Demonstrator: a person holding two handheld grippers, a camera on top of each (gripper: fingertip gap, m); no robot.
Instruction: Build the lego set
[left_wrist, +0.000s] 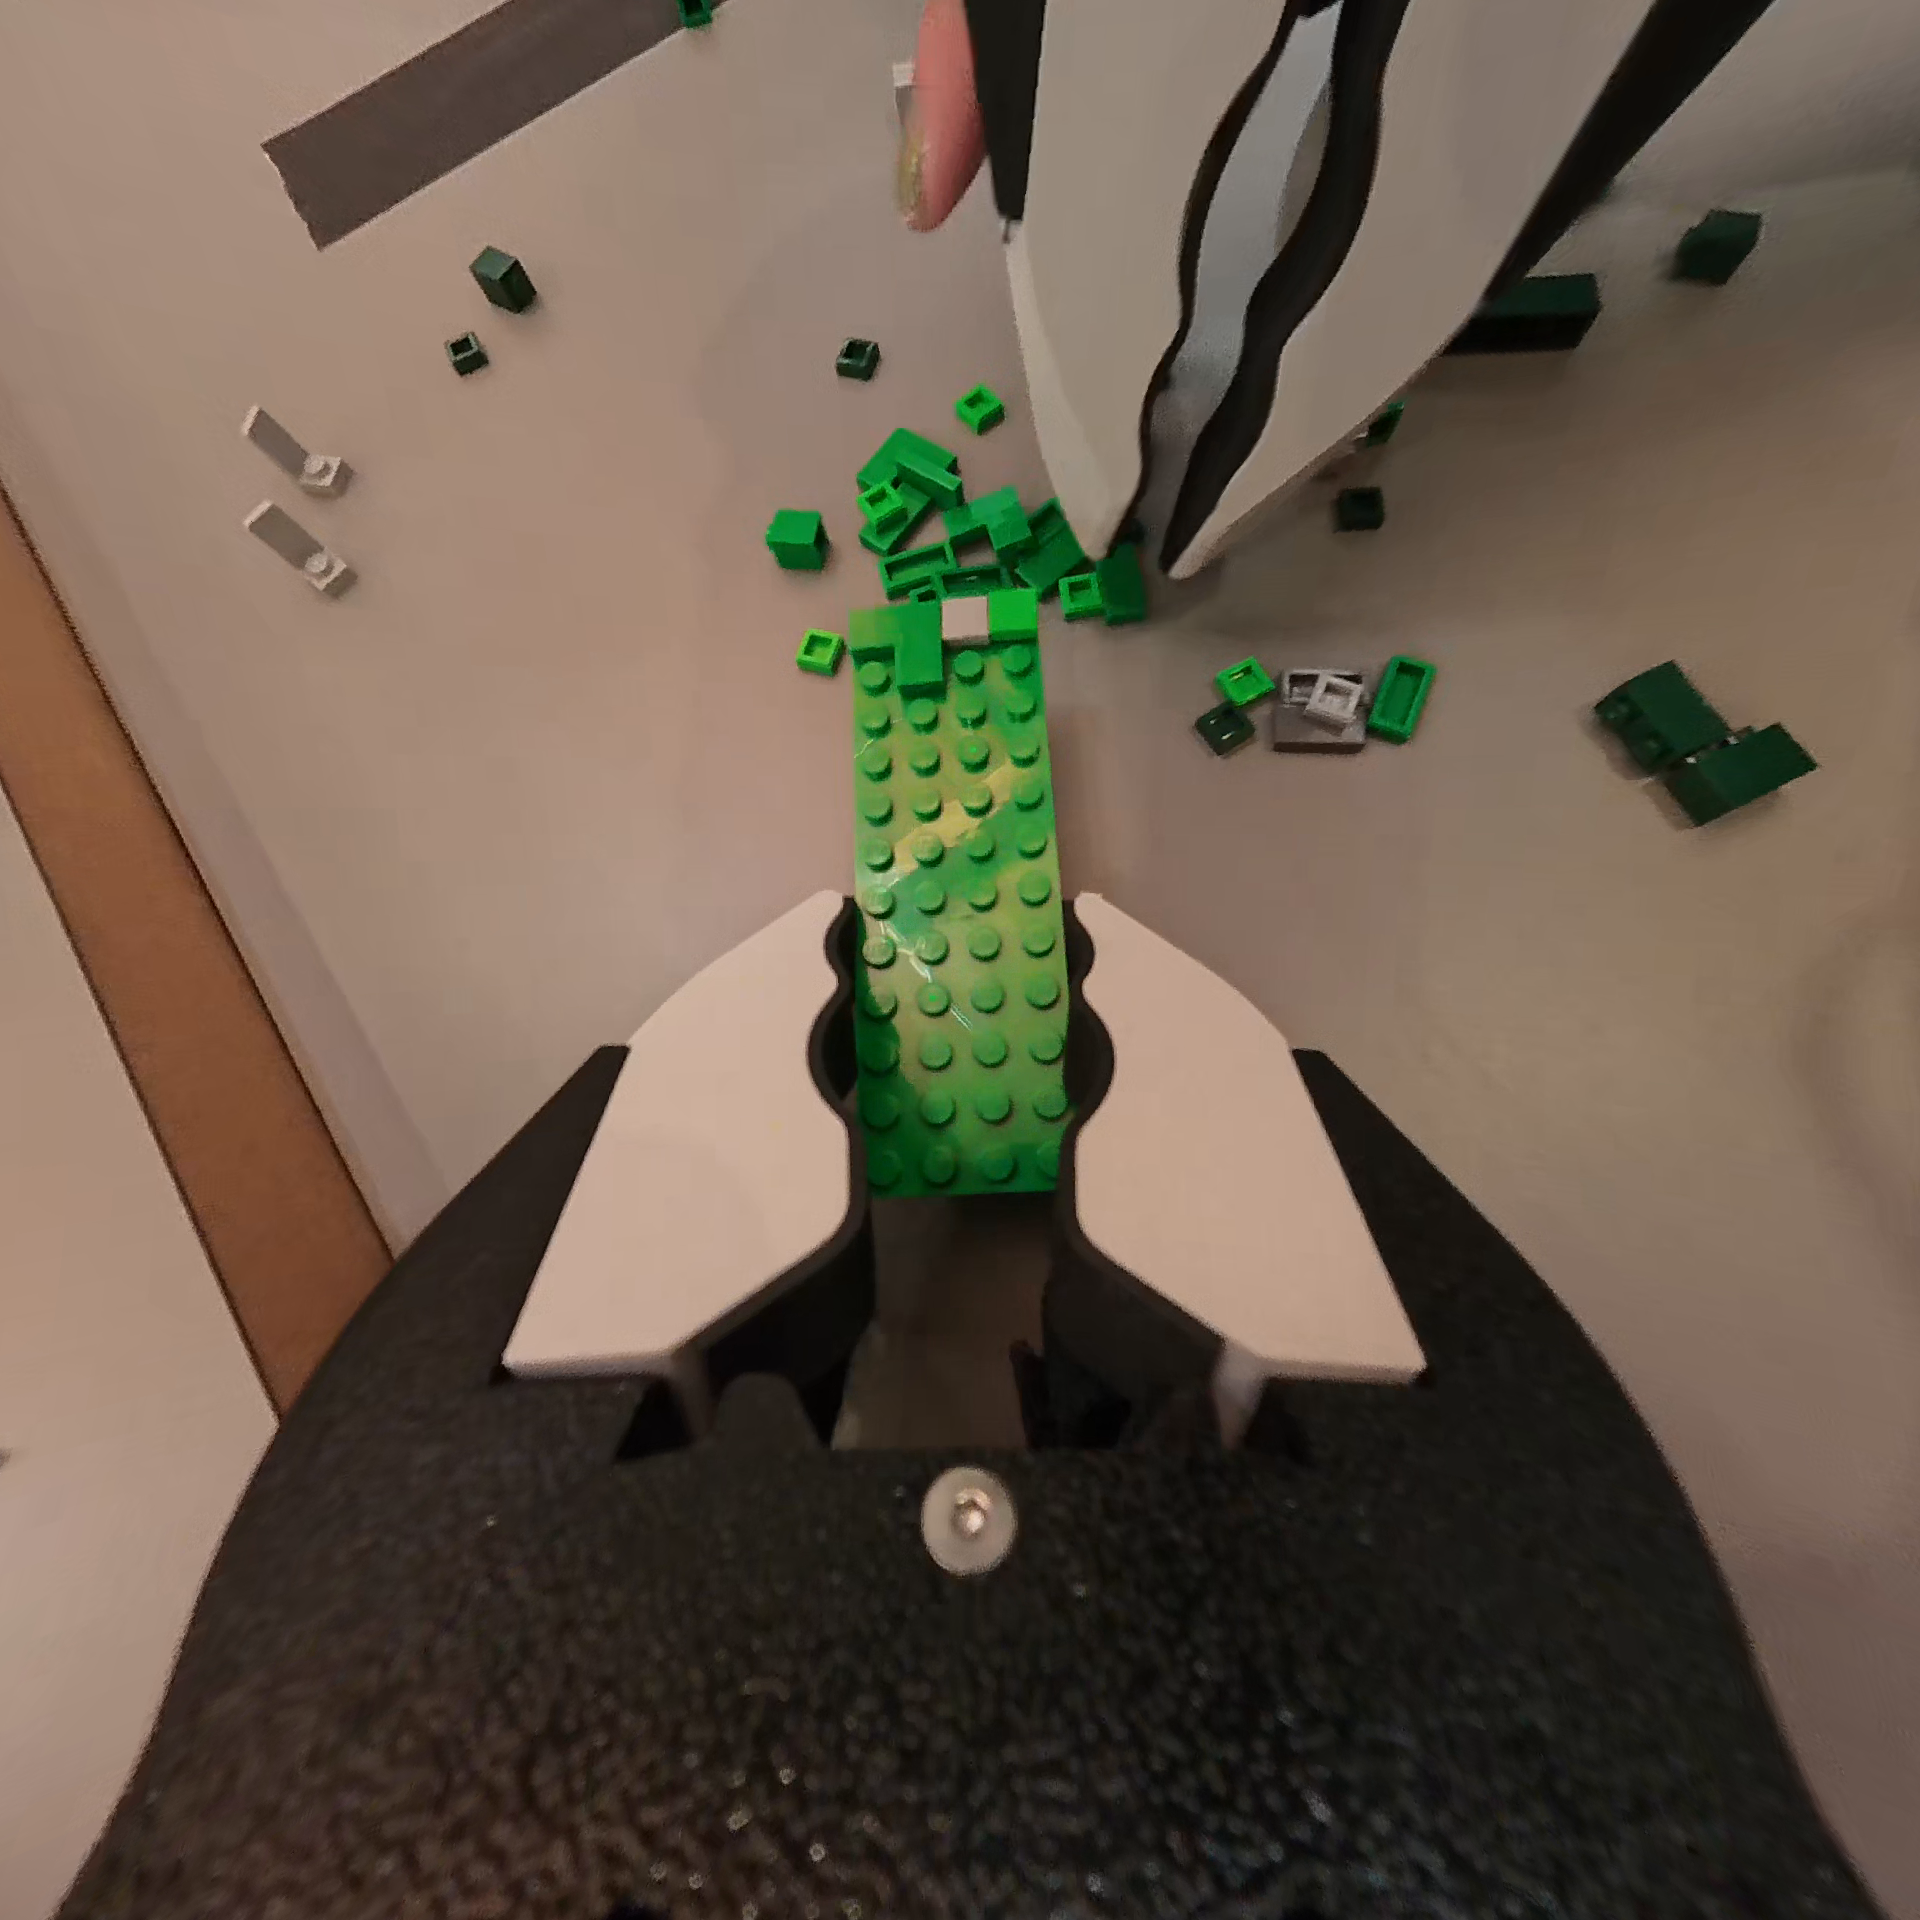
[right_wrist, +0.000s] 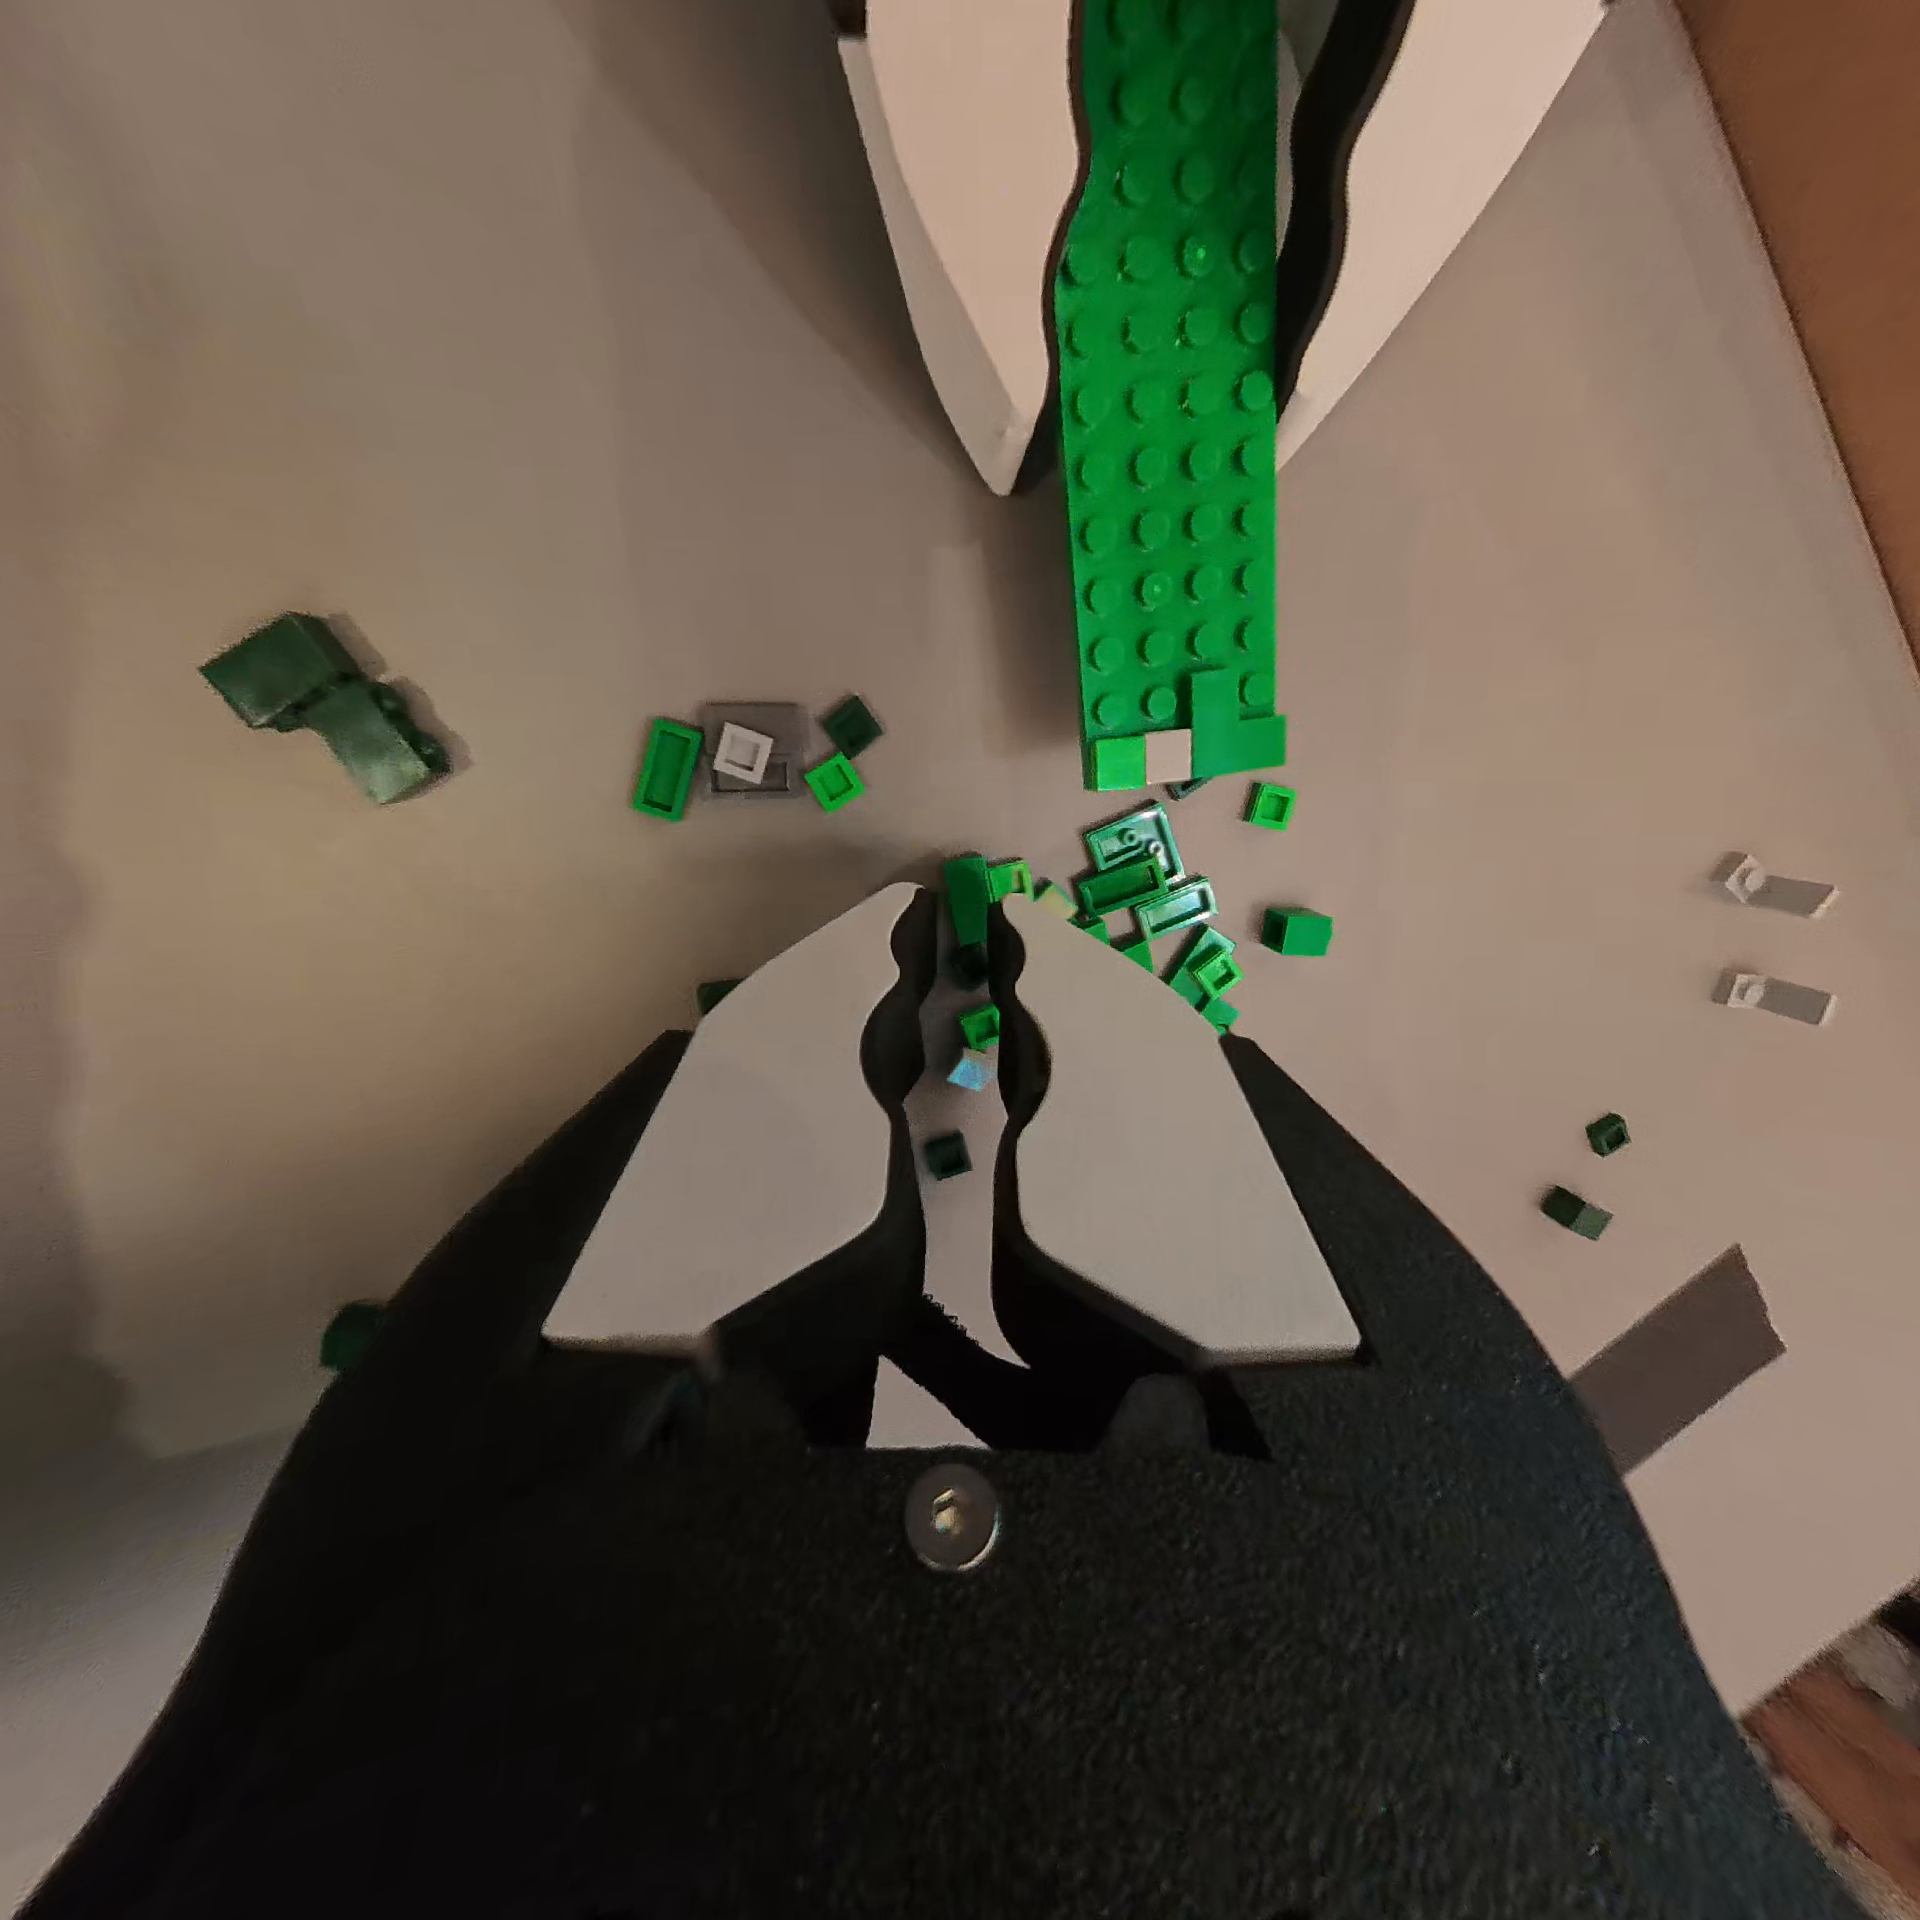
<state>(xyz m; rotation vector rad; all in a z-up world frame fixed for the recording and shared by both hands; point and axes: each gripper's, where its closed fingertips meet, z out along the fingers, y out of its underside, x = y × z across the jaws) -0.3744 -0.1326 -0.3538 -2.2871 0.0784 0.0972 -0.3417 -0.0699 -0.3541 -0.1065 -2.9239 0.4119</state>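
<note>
A long bright green studded plastic plate (left_wrist: 961, 914) is clamped by its two long edges between the black pads of the left gripper (left_wrist: 961, 935), and its far end is rested on the beige tabletop (left_wrist: 520, 831). On that far end, four smooth tiles are seen: an L-shaped green one (left_wrist: 914, 649), one small white square one (left_wrist: 966, 619) and one small green square one (left_wrist: 1013, 615), with one more green at the corner. Just beyond, a heap of small green plastic tiles and bricks (left_wrist: 966, 520) is spread, too tangled to be counted. The right gripper (right_wrist: 966, 909) is lowered into that heap, its jaws nearly closed on one small green brick (right_wrist: 966, 894); whether both pads press it cannot be told. To the left in the left wrist view, two grey hinged plates (left_wrist: 296, 452) are laid, and farther off one dark grey tape strip (left_wrist: 499, 125) is stuck. To the right, two joined dark green sloped bricks (left_wrist: 1704, 743) are seen
</note>
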